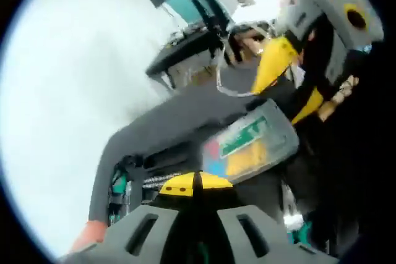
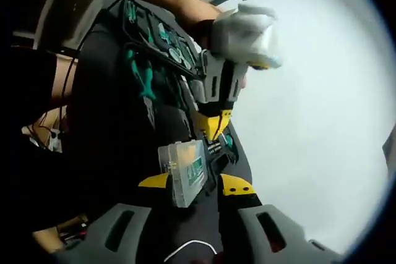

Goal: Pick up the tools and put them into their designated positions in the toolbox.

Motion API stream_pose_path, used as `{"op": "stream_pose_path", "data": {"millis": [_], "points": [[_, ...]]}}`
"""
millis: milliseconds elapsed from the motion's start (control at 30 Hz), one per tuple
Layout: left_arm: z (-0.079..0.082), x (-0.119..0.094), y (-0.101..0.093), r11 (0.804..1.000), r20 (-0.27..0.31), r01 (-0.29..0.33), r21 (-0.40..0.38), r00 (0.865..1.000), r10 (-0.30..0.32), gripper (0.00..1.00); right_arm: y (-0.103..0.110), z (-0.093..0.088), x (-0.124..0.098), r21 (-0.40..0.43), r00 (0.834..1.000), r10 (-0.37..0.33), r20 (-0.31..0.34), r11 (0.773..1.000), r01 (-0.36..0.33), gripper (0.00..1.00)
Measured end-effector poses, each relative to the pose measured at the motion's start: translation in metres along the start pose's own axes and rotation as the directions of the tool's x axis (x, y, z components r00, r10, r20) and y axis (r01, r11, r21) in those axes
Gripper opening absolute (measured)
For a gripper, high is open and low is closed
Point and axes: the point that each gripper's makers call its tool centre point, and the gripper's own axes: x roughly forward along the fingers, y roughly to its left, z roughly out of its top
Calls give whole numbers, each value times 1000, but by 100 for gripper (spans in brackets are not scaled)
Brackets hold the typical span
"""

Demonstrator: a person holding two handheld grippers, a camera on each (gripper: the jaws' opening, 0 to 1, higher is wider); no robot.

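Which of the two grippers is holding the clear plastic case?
The right gripper: the clear plastic case with the green label sits between its yellow-tipped jaws, while the left gripper reaches into the black toolbox.

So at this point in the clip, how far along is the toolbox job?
Partly done. Green-handled pliers and other small tools already sit in slots of the open toolbox. In hand: the right gripper has its jaws on either side of a clear plastic parts case, above the toolbox. The left gripper is shut, holding nothing, beside it. Left to do: seat the case; remaining tools can't be judged.
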Motion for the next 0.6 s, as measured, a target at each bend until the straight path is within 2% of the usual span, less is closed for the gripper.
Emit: {"op": "stream_pose_path", "data": {"millis": [33, 67, 100, 167, 267, 300, 433, 467, 500, 533, 567, 600], "points": [[6, 7, 2, 999, 33, -32, 18, 999, 31, 4, 0, 0, 0, -1, 1000, -4, 0, 1000, 4, 26], [5, 7, -4, 1000, 27, -11, 2, 1000, 11, 4, -1, 0, -1, -1, 1000, -6, -1, 1000, 6, 27], [5, 8, -6, 998, 47, 16, -63, 999, -13, 4, -3, 0, -2, 15, 1000, -14, 1, 1000, 14, 27], [0, 10, -3, 994, 70, 41, -104, 997, -34, 4, -4, -1, -2, 38, 1000, -26, 2, 999, 26, 28], [1, 11, -12, 995, 64, 53, -82, 997, -48, 3, -10, 2, -6, 32, 998, -65, 17, 997, 64, 25], [-10, 15, -3, 996, 65, 48, -73, 997, -43, 3, -12, 3, -6, 38, 998, -65, 17, 997, 65, 26], [-8, 15, -5, 995, 76, 40, -89, 997, -33, 2, -13, 0, -5, 71, 998, -66, 11, 995, 65, 29], [-20, 19, -26, 983, 13, 132, -130, 991, -131, 2, -11, -1, -4, 70, 998, -64, 7, 996, 63, 34], [-9, 21, -13, 997, 77, 45, -64, 996, -40, 2, -9, -2, -5, 67, 998, -65, 4, 996, 65, 31], [-21, 26, 2, 998, 84, 35, -55, 996, -30, 2, -7, -1, -5, 62, 998, -56, 5, 997, 56, 29], [-23, 27, 4, 997, 79, 37, -65, 996, -32, 2, -3, -1, -4, 58, 999, -47, 9, 997, 46, 26], [-29, 45, 37, 997, 81, 35, -67, 996, -29, 2, 2, -1, -2, 69, 1000, -26, 12, 997, 25, 21]]}}
